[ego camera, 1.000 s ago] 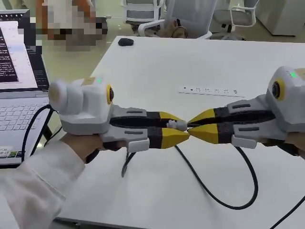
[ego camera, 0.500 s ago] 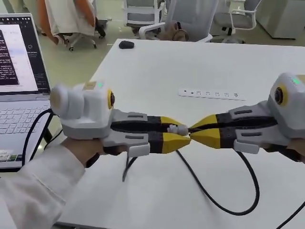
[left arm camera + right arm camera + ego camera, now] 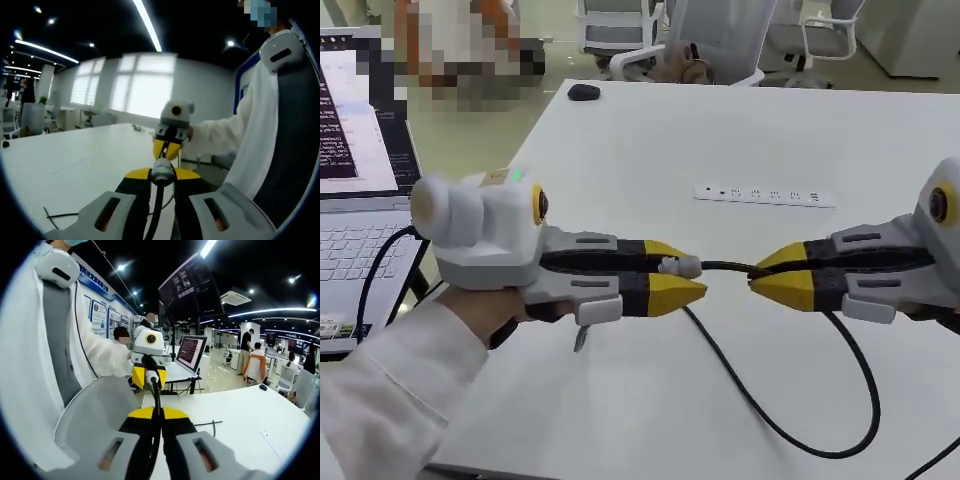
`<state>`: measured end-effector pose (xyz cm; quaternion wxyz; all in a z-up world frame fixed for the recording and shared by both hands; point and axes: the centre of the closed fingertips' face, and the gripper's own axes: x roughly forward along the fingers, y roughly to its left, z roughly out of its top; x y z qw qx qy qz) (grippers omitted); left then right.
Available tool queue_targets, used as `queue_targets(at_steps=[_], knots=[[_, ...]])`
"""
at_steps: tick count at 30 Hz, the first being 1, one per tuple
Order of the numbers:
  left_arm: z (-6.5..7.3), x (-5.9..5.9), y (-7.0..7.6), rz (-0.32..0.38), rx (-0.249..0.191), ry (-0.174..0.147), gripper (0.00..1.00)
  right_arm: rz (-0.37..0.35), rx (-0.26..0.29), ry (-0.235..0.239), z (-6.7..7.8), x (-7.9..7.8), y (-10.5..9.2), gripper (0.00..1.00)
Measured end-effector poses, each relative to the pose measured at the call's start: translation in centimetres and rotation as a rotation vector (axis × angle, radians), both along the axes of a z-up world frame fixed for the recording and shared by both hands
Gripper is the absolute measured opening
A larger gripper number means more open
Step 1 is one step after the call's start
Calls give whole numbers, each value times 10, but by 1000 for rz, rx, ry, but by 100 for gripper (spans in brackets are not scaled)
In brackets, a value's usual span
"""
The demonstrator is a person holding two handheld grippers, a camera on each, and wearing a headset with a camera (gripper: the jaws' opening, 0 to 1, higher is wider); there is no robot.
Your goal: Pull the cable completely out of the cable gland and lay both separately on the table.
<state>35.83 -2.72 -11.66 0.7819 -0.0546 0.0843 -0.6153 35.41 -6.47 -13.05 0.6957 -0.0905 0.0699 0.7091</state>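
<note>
While my left tool (image 3: 692, 280) grips the cable gland (image 3: 682, 267) and my right tool (image 3: 760, 280) grips the cable (image 3: 725, 267) above the counter (image 3: 720, 140), the tips that touched a second ago are now apart, so I judge the cable is coming out, not yet free.

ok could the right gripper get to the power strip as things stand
Likely yes for the path: bare table lies between the right gripper and the power strip. But its jaws are shut on the cable, so it would need to let go first.
</note>
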Motion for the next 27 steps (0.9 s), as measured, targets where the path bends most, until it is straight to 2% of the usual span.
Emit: queue_targets(at_steps=[16, 27], knots=[[1, 5, 7, 22, -4, 2, 18, -116, -67, 31, -27, 23, -50, 3], [0, 9, 4, 28, -4, 9, 18, -136, -69, 63, -34, 23, -55, 3]])
